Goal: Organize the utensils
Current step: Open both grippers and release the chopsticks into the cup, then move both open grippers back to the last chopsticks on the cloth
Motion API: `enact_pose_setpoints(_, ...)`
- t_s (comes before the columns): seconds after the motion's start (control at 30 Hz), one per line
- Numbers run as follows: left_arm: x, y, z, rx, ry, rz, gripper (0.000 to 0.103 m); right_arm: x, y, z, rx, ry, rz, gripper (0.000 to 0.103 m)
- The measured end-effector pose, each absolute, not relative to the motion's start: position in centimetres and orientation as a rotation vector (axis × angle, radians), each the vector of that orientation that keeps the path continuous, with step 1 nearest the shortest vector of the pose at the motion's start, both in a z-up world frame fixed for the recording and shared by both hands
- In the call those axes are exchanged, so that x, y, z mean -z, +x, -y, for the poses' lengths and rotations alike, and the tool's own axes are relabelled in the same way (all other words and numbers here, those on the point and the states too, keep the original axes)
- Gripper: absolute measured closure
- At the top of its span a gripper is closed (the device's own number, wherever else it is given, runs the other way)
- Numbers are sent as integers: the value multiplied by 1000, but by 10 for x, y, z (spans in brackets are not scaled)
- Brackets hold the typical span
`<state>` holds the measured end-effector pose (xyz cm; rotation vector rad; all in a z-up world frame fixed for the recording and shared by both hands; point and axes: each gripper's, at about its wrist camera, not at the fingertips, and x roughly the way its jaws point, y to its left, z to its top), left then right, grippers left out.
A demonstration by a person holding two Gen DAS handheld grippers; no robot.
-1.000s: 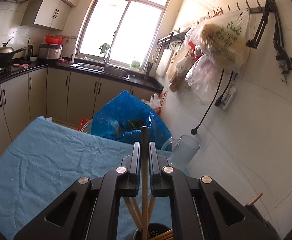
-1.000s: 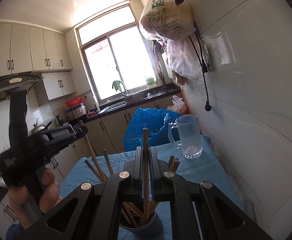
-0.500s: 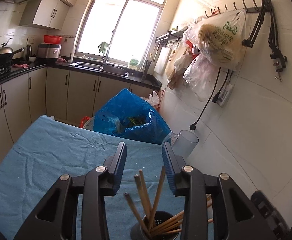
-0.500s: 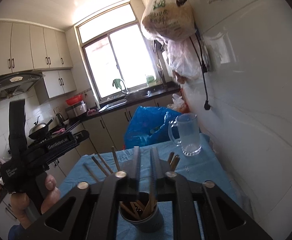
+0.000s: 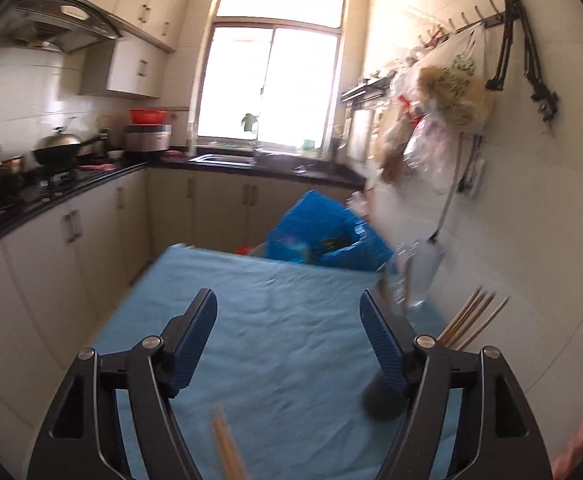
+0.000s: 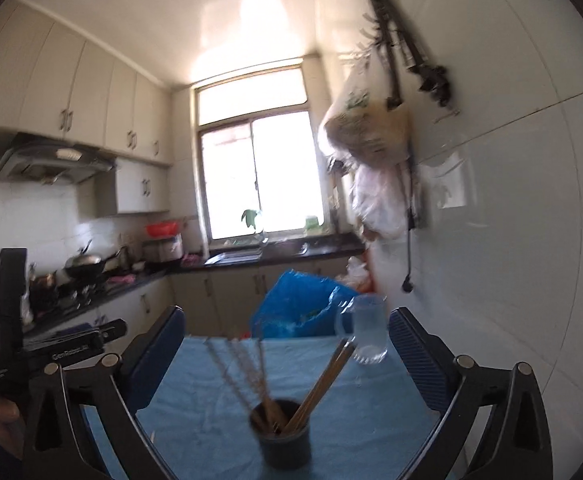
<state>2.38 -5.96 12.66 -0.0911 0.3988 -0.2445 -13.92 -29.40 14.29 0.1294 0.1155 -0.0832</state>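
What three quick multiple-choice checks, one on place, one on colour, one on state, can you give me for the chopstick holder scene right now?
1. Where do most chopsticks stand?
A. in the dark holder
B. in the glass mug
C. in the sink

2. What colour is the table cloth?
A. red
B. blue
C. white

3. How is the right gripper?
A. shut on a chopstick
B. shut on the mug
C. opening, nothing between its pads

Answers: 1 A, they lean inside the cup; 2 B, light blue all over; 3 C, pads stand wide either side of the holder.

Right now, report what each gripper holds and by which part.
Nothing is held. The left gripper and right gripper have jaws opening with nothing between them; the wooden chopsticks stand in the dark round cup.
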Motion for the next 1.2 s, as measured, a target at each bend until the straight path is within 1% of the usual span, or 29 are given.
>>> enact_pose_setpoints(0.07, -113, 13, 45, 211, -68, -420, 30, -131, -145, 289, 96, 161, -119, 0)
enact_pose_setpoints(0.1, -103, 8, 34, 189, -65, -449, 30, -121, -154, 287, 133, 208, -67, 0)
enact_pose_setpoints(0.13, -97, 5, 28, 181, -66, -464, 30, -116, -155, 287, 154, 241, -53, 0)
enact_pose_setpoints(0.23, -76, -4, 1, 151, -69, -537, 23, -96, -139, 279, 78, 318, -197, 0)
enact_pose_setpoints(0.3, -62, -7, -20, 112, -113, -584, 23, -84, -132, 268, 73, 319, -242, 0)
enact_pose_setpoints(0.4, -46, -8, -44, 64, -161, -653, 23, -69, -114, 244, 8, 287, -366, 0)
enact_pose_setpoints(0.53, -30, 1, -58, 18, -136, -734, 23, -54, -94, 229, -61, 314, -444, 0)
enact_pose_setpoints(0.67, -22, 8, -58, 73, -149, -800, 23, -40, -81, 220, -97, 335, -520, 0)
enact_pose_setpoints(0.77, -12, 20, -46, 93, -110, -897, 23, -30, -73, 220, -93, 317, -595, 0)
enact_pose_setpoints(0.87, 3, 32, -34, 141, -145, -988, 23, -25, -64, 225, -124, 300, -669, 0)
enact_pose_setpoints(0.93, 12, 43, -24, 163, -160, -1036, 23, -24, -62, 232, -143, 336, -673, 0)
enact_pose_setpoints(1.03, 23, 60, -13, 172, -180, -1094, 32, -19, -62, 236, -155, 349, -679, 0)
enact_pose_setpoints(1.2, 38, 79, -1, 110, -172, -1125, 32, -20, -67, 246, -149, 345, -664, 0)
